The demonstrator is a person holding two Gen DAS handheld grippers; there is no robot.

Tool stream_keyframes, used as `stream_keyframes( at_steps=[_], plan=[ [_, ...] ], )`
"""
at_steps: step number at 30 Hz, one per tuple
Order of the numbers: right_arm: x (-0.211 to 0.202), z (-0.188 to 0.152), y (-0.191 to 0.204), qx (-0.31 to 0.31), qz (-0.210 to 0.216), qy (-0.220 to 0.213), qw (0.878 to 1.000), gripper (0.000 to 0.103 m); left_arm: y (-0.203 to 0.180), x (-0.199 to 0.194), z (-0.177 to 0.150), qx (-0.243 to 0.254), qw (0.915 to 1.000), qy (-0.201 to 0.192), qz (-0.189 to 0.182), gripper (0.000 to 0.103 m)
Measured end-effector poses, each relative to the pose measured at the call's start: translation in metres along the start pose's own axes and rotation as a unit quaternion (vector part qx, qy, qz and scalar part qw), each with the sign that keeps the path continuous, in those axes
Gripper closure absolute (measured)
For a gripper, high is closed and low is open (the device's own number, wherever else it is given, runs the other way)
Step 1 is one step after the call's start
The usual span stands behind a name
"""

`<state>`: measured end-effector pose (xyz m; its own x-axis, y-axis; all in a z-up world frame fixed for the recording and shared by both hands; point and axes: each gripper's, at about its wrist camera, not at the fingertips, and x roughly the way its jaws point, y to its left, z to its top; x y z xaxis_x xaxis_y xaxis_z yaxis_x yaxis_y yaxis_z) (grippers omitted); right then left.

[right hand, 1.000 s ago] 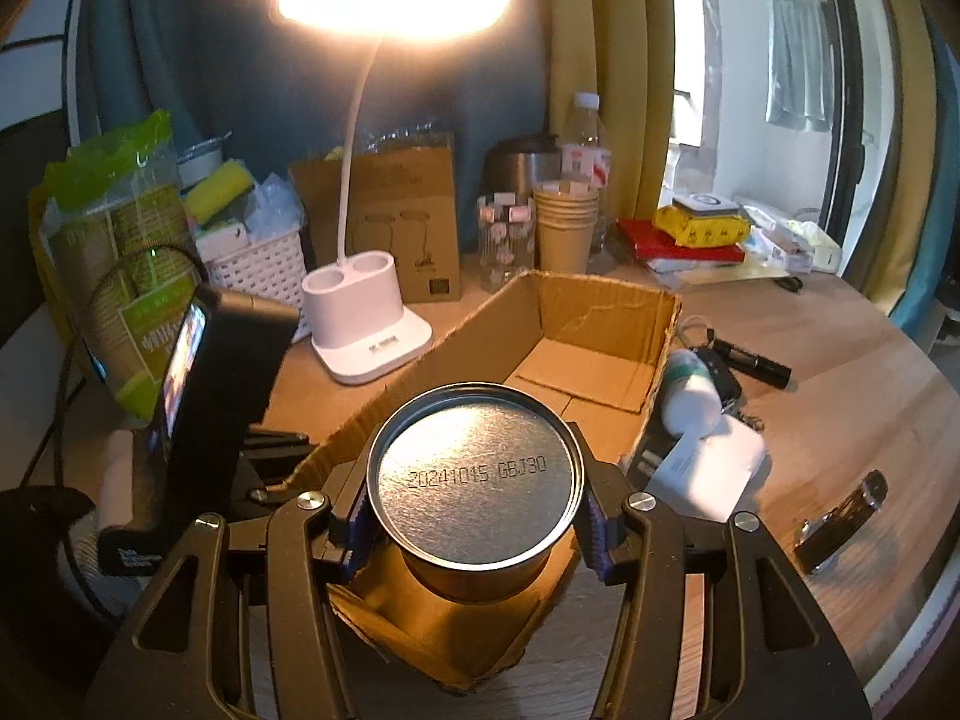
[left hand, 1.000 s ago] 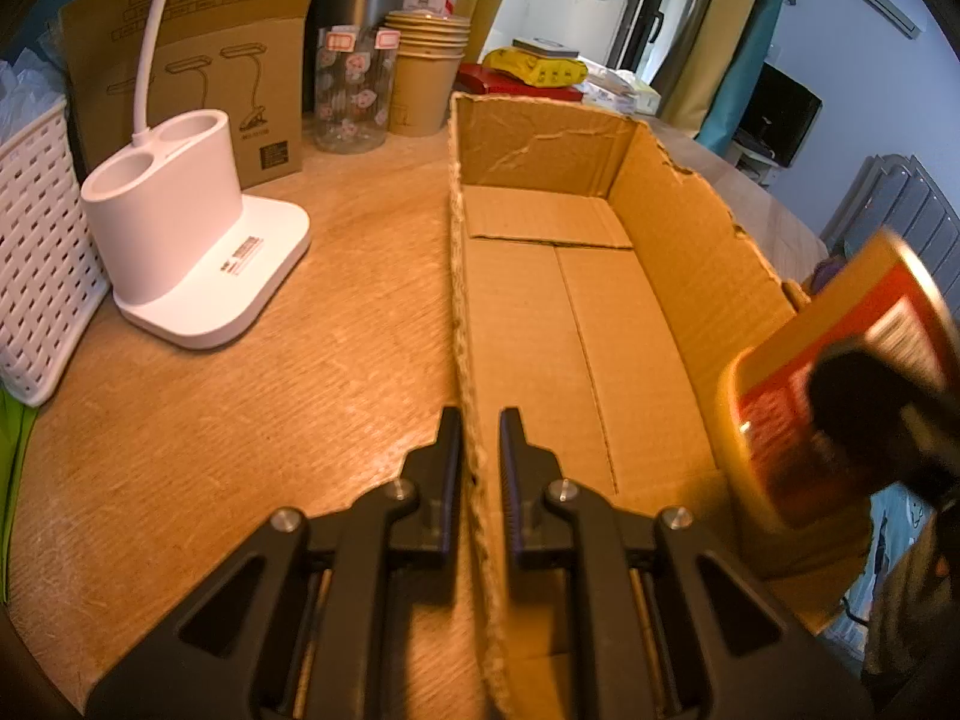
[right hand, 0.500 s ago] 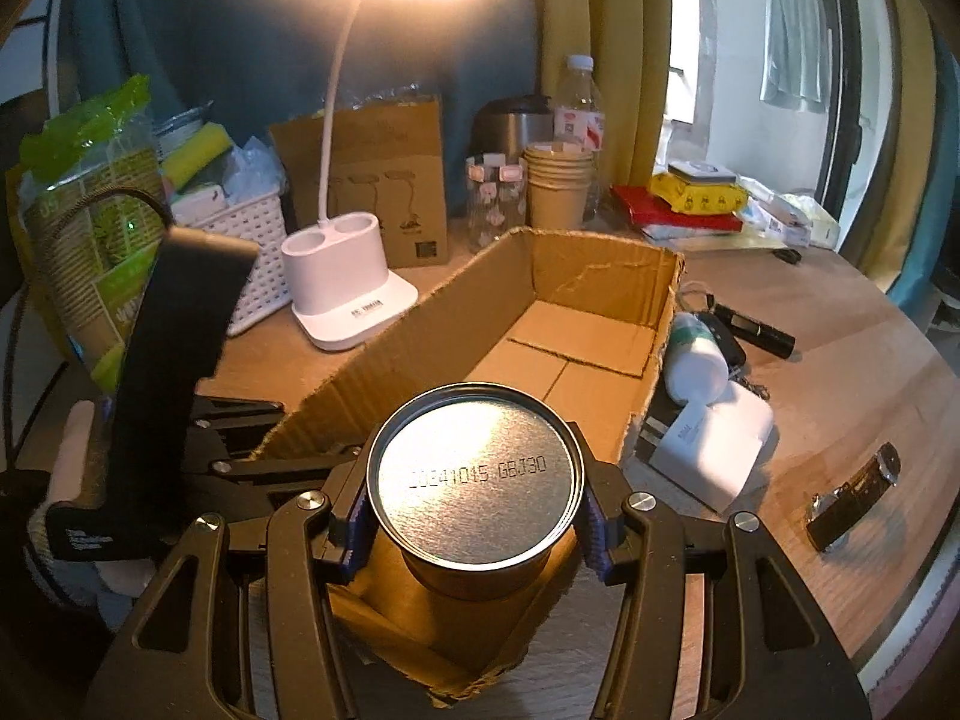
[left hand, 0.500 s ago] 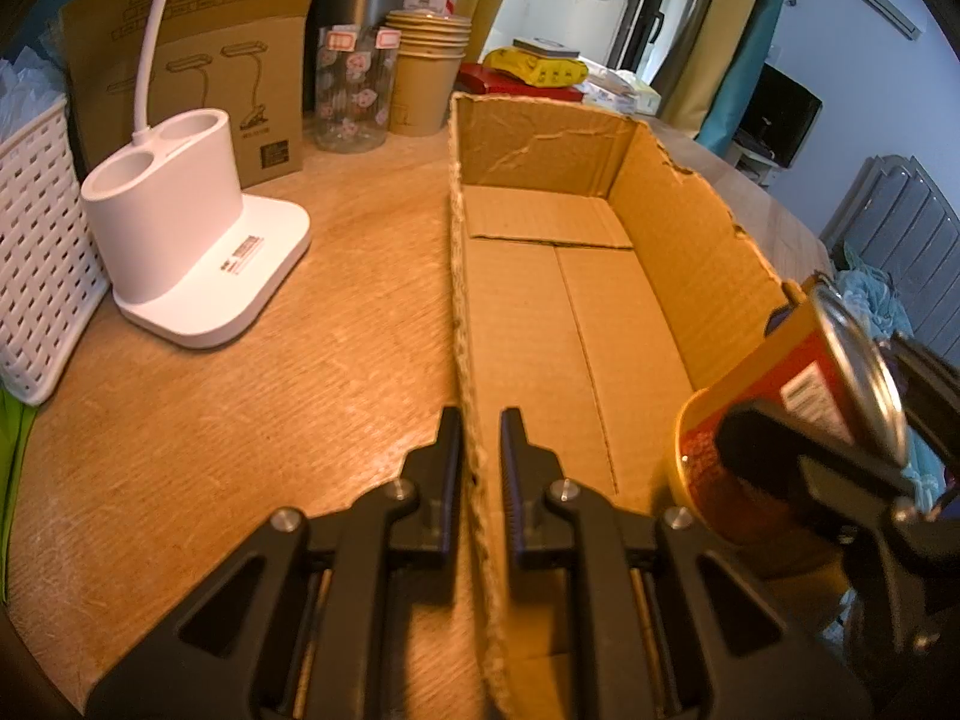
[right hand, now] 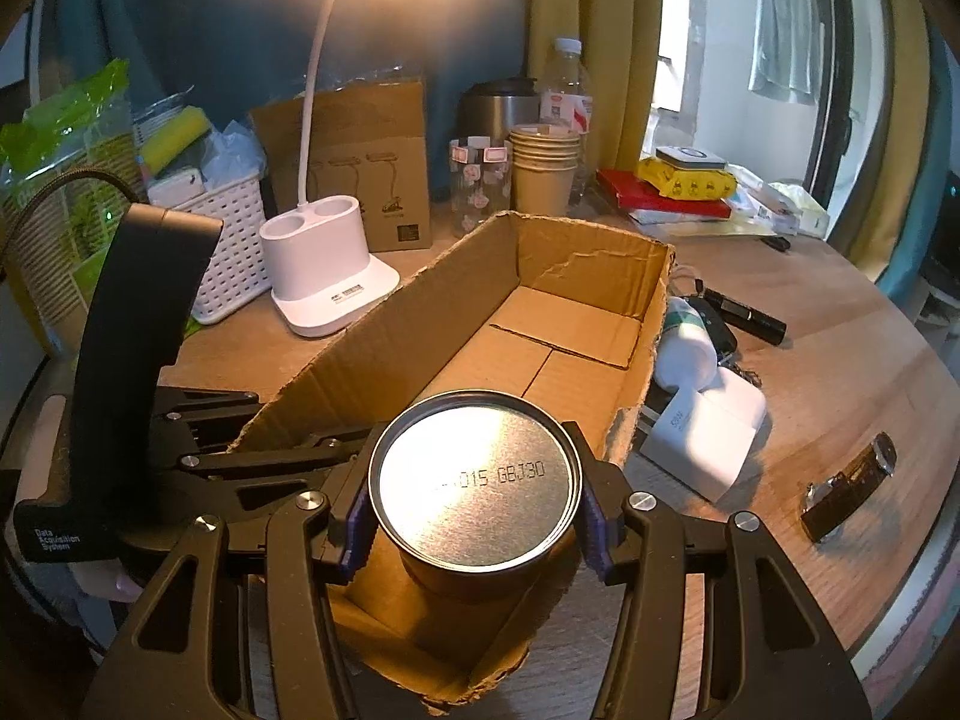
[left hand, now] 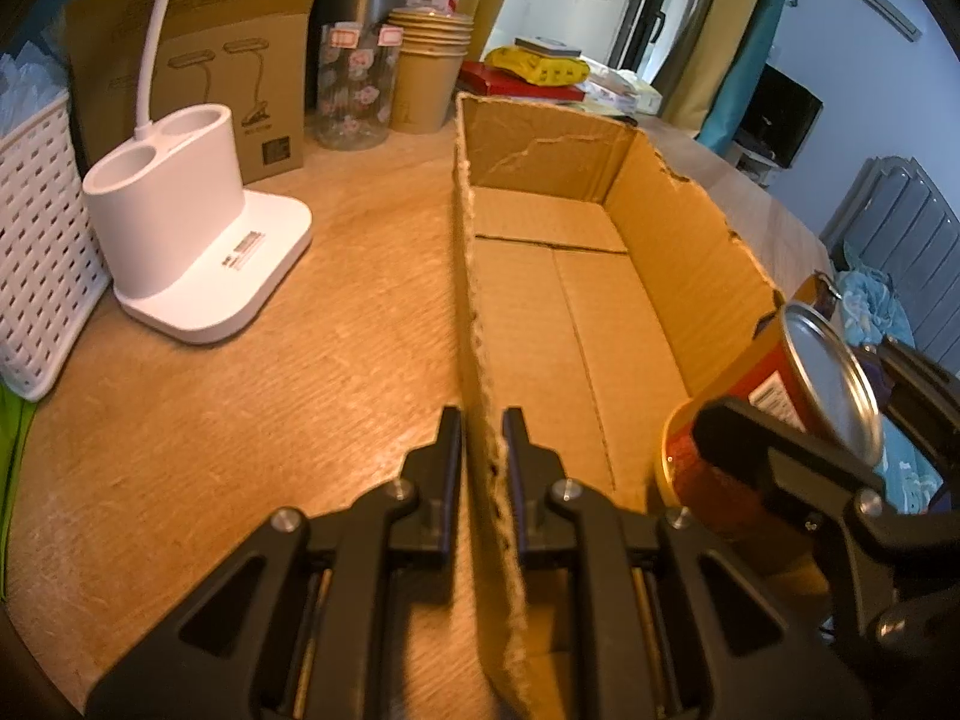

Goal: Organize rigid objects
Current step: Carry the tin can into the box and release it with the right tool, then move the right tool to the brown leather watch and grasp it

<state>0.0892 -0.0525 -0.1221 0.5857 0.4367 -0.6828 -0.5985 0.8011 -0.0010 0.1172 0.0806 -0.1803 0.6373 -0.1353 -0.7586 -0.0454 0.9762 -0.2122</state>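
i am clamping left gripper (left hand: 482, 441) jaws on cardboard box (left hand: 540, 324) wall; right gripper (right hand: 474, 516) jaws gripping can (right hand: 474, 480) over box's 6 o'clock end.

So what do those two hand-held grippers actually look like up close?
Both are matte black plastic frames with triangular cut-outs and round silver screws. The left hand-held gripper has two slim flat fingers. The right hand-held gripper carries ribbed blue-purple pads on its fingers. In the right wrist view, the left one's tall black handle bears small white lettering, "Data Acquisition System".
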Motion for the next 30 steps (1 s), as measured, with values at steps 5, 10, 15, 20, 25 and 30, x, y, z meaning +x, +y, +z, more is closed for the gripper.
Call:
stream_keyframes(
  at_steps=[5,10,15,20,25,30],
  plan=[
    [-0.002,0.001,-0.003,-0.001,0.018,0.0,1.0,0.039,0.001,0.002,0.001,-0.001,1.0,0.0,-0.002,0.088],
    [-0.012,0.002,-0.003,0.001,0.008,-0.022,1.0,0.031,0.001,0.002,0.0,-0.002,1.0,-0.001,-0.001,0.088],
    [-0.038,0.009,-0.021,0.025,-0.012,-0.058,0.998,0.03,0.0,0.002,0.0,-0.002,1.0,-0.001,-0.002,0.088],
    [-0.068,0.015,-0.064,0.051,-0.082,-0.095,0.991,0.03,-0.002,0.001,-0.001,-0.002,1.0,-0.001,-0.001,0.088],
    [-0.073,0.004,-0.121,0.099,-0.147,-0.097,0.979,0.03,-0.002,0.001,0.0,-0.002,1.0,-0.001,0.0,0.088],
    [-0.071,-0.008,-0.157,0.123,-0.174,-0.092,0.973,0.029,-0.002,0.001,0.0,-0.001,1.0,-0.002,0.001,0.088]
  ],
)
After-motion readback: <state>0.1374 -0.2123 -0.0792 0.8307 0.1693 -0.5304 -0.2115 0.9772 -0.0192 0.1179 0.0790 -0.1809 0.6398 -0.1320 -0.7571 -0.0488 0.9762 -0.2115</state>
